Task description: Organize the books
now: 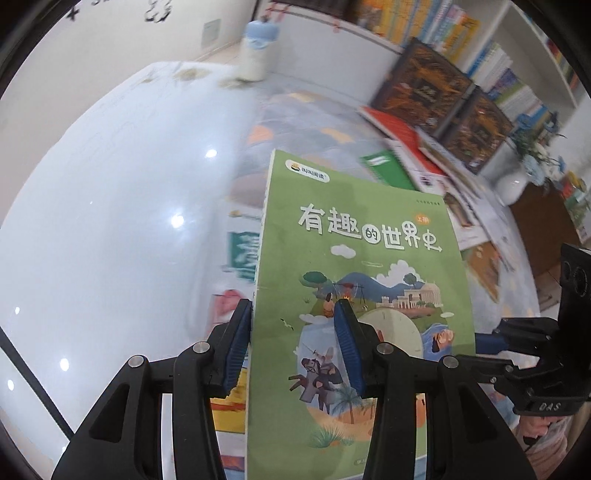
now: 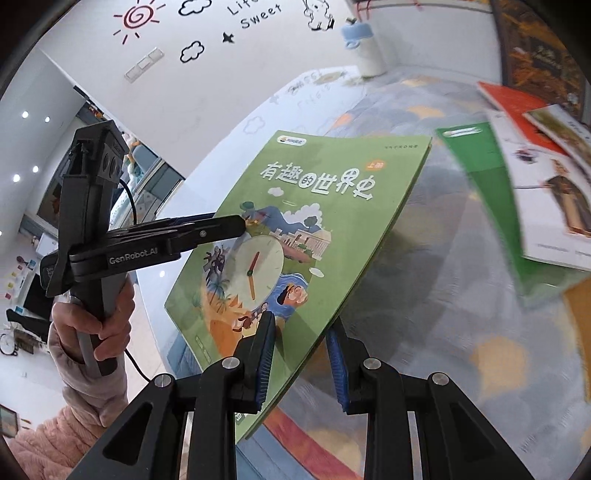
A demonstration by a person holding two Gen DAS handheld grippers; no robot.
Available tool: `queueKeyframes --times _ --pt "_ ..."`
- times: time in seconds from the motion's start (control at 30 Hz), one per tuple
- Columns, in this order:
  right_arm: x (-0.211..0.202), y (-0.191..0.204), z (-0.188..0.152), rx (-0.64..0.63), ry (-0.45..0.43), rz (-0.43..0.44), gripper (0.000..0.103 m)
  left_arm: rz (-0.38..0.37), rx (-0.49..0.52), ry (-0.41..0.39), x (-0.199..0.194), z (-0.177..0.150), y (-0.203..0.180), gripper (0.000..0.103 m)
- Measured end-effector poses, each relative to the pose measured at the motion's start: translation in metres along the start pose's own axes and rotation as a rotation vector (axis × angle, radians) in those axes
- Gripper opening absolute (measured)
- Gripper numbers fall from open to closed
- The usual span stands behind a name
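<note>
Two grippers hold one green book (image 1: 364, 266) up in the air above a rug with orange and grey shapes (image 2: 461, 295). The book is thin, with big white Chinese letters near its top and a drawing of a clock, hills and buildings below. The left gripper (image 1: 293, 350) is closed most of the way on the book's left edge, near the bottom: one blue pad lies on the front cover and the other sits behind the spine side. The right gripper (image 2: 303, 363) is closed on the book's right edge near the bottom in the same way, one pad on the cover and one under it. The book's long side runs away from both grippers, so its top points out toward the far wall and its bottom is close to the cameras. The cover faces up and toward the cameras, and the book is tipped so the far end is higher. In the right wrist view a hand (image 2: 94, 321) in a fluffy pink sleeve (image 2: 74, 402) holds the handle of the left gripper. More books lie loose on the rug off to the right, one dark green (image 2: 484, 192) and one with a red cover (image 2: 513, 101). Behind them a white shelf (image 1: 528, 33) is full of standing books. A white bottle with a blue top (image 1: 256, 48) stands by the wall.
</note>
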State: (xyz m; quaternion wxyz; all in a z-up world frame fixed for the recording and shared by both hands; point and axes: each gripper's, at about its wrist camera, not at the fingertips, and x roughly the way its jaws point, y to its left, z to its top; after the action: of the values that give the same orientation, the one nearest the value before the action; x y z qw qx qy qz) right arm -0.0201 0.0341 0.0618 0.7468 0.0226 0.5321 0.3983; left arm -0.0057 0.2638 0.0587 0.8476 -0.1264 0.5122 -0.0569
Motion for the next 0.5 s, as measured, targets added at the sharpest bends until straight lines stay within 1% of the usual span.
queueKeyframes --times 0.07,0.23,0.33,0.5 --pt "0.011 0.003 0.003 -0.005 0.012 0.006 0.027 0.01 -0.024 0.013 0.008 0.001 0.01 0.041" --pt "0.032 0.001 0.003 0.027 0.061 0.051 0.027 -0.001 -0.078 0.035 0.021 -0.001 0.034 0.041" --pt "0.041 -0.003 0.005 0.04 0.076 0.052 0.027 0.005 -0.074 0.019 0.02 -0.003 0.037 0.041" --pt "0.048 -0.007 0.001 0.056 0.093 0.042 0.028 0.039 -0.039 0.01 0.023 -0.001 0.034 0.042"
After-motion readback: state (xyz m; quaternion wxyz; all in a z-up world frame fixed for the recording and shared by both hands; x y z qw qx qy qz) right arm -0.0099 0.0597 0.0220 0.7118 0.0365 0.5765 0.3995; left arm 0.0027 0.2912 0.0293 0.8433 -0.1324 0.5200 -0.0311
